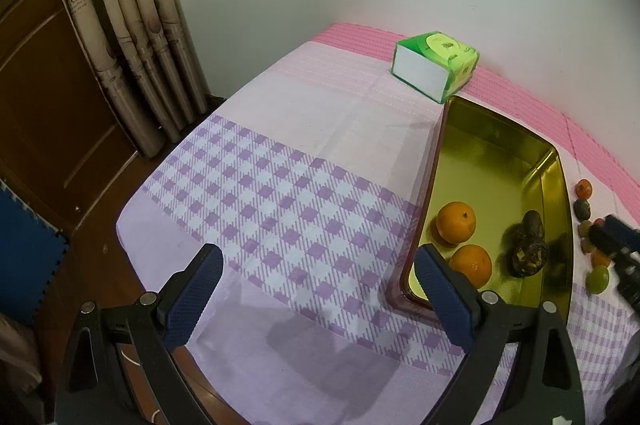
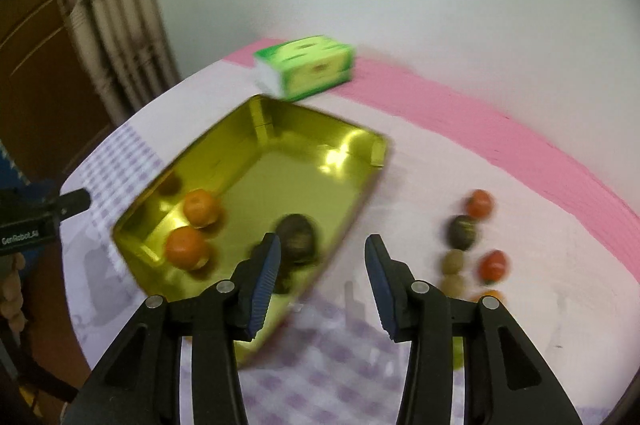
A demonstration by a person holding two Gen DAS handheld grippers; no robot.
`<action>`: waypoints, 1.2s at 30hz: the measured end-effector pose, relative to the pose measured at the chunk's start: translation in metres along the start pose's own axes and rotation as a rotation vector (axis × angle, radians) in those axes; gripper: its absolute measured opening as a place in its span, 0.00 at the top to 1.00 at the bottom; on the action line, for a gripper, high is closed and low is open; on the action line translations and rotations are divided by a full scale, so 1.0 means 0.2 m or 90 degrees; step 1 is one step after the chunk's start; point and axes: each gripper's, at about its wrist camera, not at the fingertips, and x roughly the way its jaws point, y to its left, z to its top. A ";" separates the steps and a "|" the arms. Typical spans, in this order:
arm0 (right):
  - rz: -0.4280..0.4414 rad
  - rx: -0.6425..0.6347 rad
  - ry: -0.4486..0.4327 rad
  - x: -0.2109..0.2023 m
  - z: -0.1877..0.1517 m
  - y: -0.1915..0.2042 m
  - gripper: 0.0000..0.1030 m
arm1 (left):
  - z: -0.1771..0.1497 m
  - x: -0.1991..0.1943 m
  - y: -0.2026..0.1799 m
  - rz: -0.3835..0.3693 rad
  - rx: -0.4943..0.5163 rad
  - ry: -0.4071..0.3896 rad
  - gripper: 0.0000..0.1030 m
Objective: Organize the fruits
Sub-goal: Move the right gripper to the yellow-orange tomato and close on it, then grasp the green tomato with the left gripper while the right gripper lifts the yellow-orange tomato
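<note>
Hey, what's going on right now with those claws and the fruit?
Left gripper and right gripper open, empty. Gold metal tray holds two oranges. Nothing blocking.

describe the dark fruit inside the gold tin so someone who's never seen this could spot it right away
Find the gold tin on the checked purple cloth, just in front of the green tissue box. At its near end lie two oranges and, beside them, the dark fruit. It is the only brownish-black, rough-skinned lump in the tin; its neighbours are smooth and bright orange.
</note>
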 end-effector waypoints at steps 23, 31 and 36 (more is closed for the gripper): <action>-0.067 0.147 0.120 0.18 -0.21 -0.55 0.55 | -0.01 0.00 -0.04 0.003 0.024 -0.001 0.07; -0.070 0.151 0.138 0.25 -0.23 -0.57 0.64 | -0.02 0.01 -0.04 0.003 0.027 -0.001 0.08; -0.070 0.149 0.129 0.25 -0.25 -0.58 0.65 | -0.02 0.02 -0.05 0.005 0.034 0.002 0.07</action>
